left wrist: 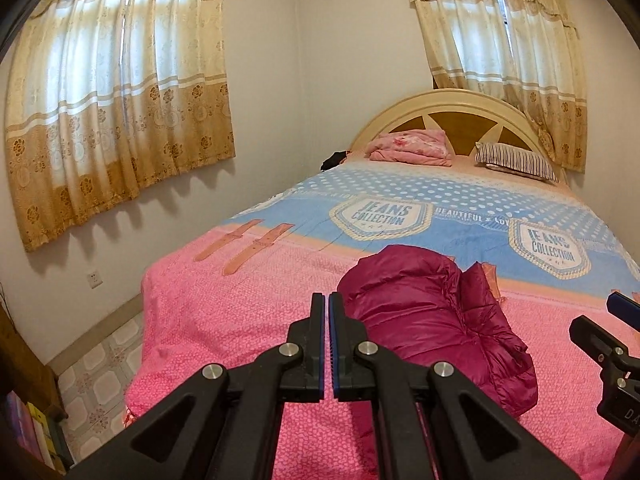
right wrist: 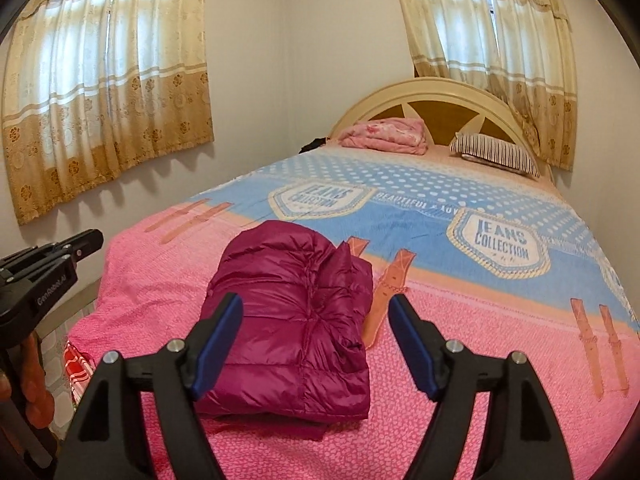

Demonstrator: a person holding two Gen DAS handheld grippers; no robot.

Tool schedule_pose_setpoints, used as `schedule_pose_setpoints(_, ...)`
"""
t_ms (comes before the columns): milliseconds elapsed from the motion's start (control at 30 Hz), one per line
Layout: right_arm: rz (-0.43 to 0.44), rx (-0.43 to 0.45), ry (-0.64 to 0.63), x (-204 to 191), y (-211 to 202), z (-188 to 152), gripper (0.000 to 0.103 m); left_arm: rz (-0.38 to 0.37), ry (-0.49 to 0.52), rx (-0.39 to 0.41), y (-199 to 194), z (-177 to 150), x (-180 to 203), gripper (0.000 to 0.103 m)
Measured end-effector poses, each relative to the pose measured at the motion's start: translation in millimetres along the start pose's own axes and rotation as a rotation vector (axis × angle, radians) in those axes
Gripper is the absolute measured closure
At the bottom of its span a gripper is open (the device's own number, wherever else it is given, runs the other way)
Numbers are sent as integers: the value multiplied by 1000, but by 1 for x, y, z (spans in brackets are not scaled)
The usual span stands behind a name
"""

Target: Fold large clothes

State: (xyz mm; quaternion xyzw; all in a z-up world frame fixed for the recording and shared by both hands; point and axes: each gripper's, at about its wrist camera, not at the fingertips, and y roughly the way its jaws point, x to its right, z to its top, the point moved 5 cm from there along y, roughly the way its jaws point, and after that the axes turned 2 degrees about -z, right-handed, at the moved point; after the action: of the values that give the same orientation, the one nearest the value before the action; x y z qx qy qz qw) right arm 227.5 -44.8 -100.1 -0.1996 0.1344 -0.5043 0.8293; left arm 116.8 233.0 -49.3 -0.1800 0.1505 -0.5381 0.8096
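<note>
A magenta puffer jacket [right wrist: 296, 320] lies folded into a compact bundle on the pink part of the bed cover [right wrist: 500, 380]; it also shows in the left wrist view [left wrist: 432, 320]. My right gripper [right wrist: 316, 308] is open and empty, held above the bundle's near edge, its blue pads [right wrist: 408, 340] on either side of it. My left gripper [left wrist: 326, 300] is shut on nothing, just left of the jacket; it also shows in the right wrist view [right wrist: 86, 242]. The right gripper shows at the right edge of the left wrist view [left wrist: 622, 308].
The bed has a pink and blue cover [left wrist: 420, 208], a folded pink blanket [left wrist: 412, 146] and a striped pillow [left wrist: 516, 160] by the headboard [left wrist: 452, 104]. Curtained windows [left wrist: 120, 100] are on both walls. Tiled floor [left wrist: 96, 380] lies left of the bed.
</note>
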Motion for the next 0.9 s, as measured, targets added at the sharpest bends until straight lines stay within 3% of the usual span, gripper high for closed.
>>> schedule_pose_setpoints(900, 10, 4, -10, -4, -3, -2, 25, 7, -4, -3, 5, 3, -4, 101)
